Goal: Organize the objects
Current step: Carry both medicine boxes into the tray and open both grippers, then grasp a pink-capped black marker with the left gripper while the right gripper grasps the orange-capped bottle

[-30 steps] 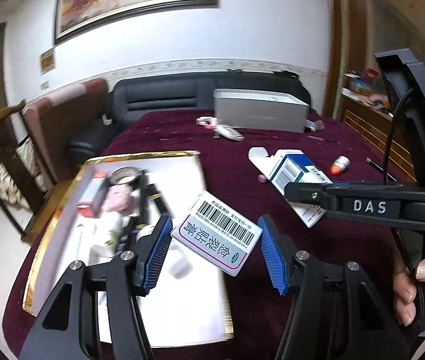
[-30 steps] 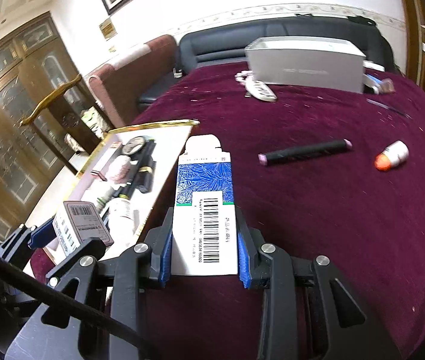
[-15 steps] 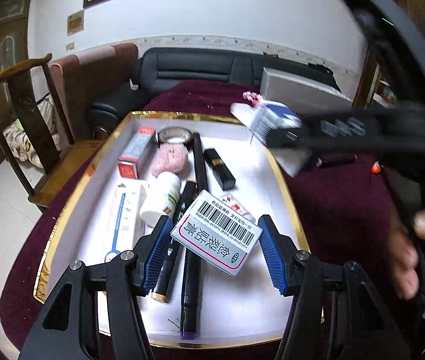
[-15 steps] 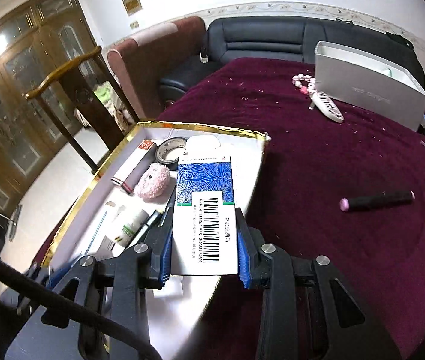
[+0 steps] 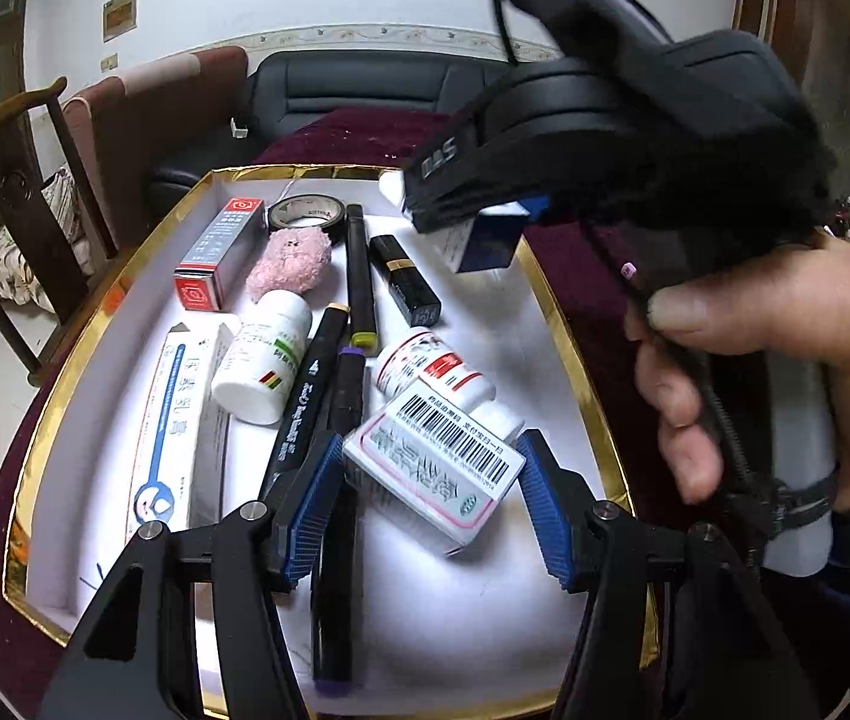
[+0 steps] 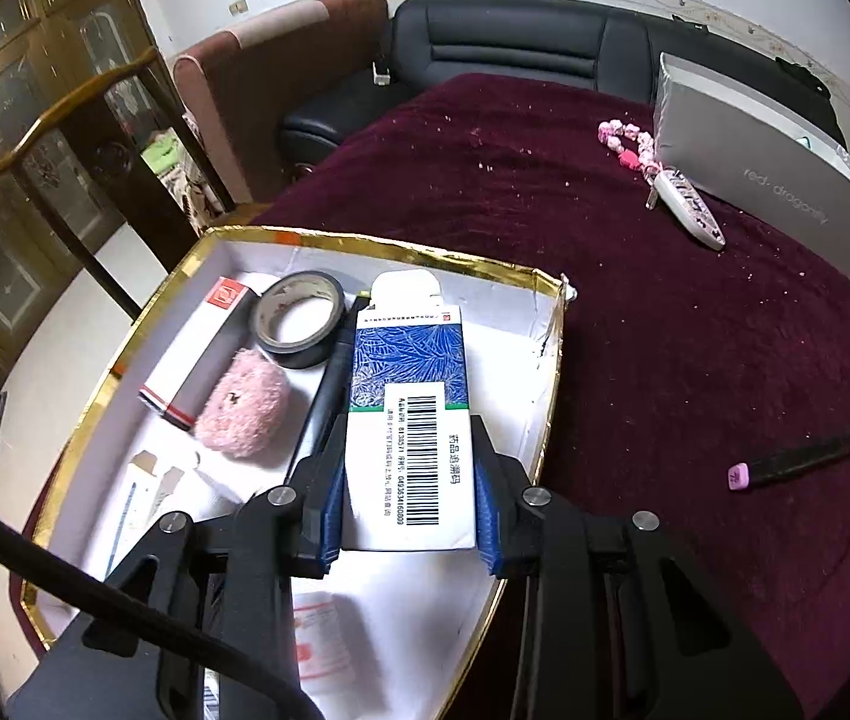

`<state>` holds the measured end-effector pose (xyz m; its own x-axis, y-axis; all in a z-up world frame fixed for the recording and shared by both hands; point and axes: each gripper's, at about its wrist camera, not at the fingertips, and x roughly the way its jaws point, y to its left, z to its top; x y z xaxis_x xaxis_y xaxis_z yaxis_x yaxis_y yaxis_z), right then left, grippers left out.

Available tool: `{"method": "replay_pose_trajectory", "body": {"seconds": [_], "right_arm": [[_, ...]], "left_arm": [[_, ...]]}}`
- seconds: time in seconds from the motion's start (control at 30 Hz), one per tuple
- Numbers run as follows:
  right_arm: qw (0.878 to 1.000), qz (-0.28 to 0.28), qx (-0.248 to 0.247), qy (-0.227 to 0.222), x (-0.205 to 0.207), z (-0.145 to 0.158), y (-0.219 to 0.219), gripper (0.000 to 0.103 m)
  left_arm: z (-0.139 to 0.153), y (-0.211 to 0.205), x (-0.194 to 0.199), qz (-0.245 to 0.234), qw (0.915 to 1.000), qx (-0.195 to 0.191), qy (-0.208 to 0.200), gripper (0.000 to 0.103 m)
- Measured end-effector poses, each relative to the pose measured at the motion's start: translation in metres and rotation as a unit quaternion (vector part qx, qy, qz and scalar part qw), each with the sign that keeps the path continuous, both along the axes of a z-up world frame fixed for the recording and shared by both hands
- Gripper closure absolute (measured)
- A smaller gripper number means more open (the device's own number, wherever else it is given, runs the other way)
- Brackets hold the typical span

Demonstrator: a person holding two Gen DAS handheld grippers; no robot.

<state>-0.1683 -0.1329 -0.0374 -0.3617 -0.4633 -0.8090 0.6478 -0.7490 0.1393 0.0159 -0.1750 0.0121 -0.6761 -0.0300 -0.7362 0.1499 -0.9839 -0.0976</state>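
left gripper (image 5: 431,495): jaws clamped on white barcoded box (image 5: 434,468), over gold-rimmed tray (image 5: 569,348) | right gripper (image 6: 408,501): jaws clamped on blue-and-white carton (image 6: 410,420), above tray's far right part | maroon surface (image 6: 665,330): purple-capped marker (image 6: 794,461) lay loose

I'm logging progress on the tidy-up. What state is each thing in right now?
Left tool: shut on pink-edged box, above the tray.
Right tool: shut on blue box, top flap open.
Gold-rimmed tray: partly filled.
Purple-tipped marker: lying on the cloth, outside the tray.
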Motion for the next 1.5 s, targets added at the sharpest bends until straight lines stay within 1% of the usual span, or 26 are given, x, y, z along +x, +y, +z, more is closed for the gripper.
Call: {"method": "replay_pose_trajectory", "body": {"seconds": [0.2,0.3,0.63,0.67,0.7,0.77,0.97,1.07,1.23,1.43,1.5], "right_arm": [[1.0,-0.003,0.019,-0.004,-0.008,-0.015,-0.007,0.071],[1.0,-0.005,0.025,-0.006,-0.011,-0.02,-0.006,0.071],[1.0,0.004,0.024,-0.013,-0.006,-0.02,-0.011,0.07],[1.0,0.005,0.026,-0.014,-0.006,-0.02,-0.011,0.07],[1.0,0.005,0.027,-0.016,-0.006,-0.02,-0.01,0.069],[0.999,0.006,0.027,-0.021,-0.005,-0.019,-0.009,0.068],[1.0,0.007,0.025,-0.013,0.001,-0.013,-0.004,0.066],[1.0,0.004,0.014,-0.016,0.003,-0.007,0.001,0.066],[1.0,0.004,-0.019,-0.016,0.011,0.008,0.018,0.066],[0.998,-0.012,-0.064,-0.019,0.02,0.024,0.065,0.065],[0.996,-0.027,-0.08,-0.024,0.018,0.025,0.09,0.06]], "left_arm": [[-0.002,0.005,-0.002,0.001,0.9999,-0.017,-0.002,0.05],[-0.003,0.006,-0.002,-0.006,0.9999,-0.013,-0.009,0.05],[-0.002,0.0,0.003,0.004,0.9998,-0.015,-0.012,0.049],[-0.002,0.0,0.003,0.005,0.9998,-0.014,-0.013,0.048],[-0.002,-0.002,0.001,0.007,0.9998,-0.014,-0.015,0.043],[-0.002,-0.004,0.002,0.011,0.9998,-0.007,-0.016,0.041],[-0.002,-0.01,0.003,0.014,0.9997,0.008,-0.021,0.04],[0.0,-0.011,0.004,0.014,0.9997,0.01,-0.018,0.04],[0.006,-0.014,0.006,0.018,0.9997,0.008,-0.012,0.04],[0.014,-0.008,0.012,0.019,0.9998,-0.002,0.0,0.04],[0.017,-0.002,0.013,0.012,0.9999,-0.007,0.004,0.04]]}}
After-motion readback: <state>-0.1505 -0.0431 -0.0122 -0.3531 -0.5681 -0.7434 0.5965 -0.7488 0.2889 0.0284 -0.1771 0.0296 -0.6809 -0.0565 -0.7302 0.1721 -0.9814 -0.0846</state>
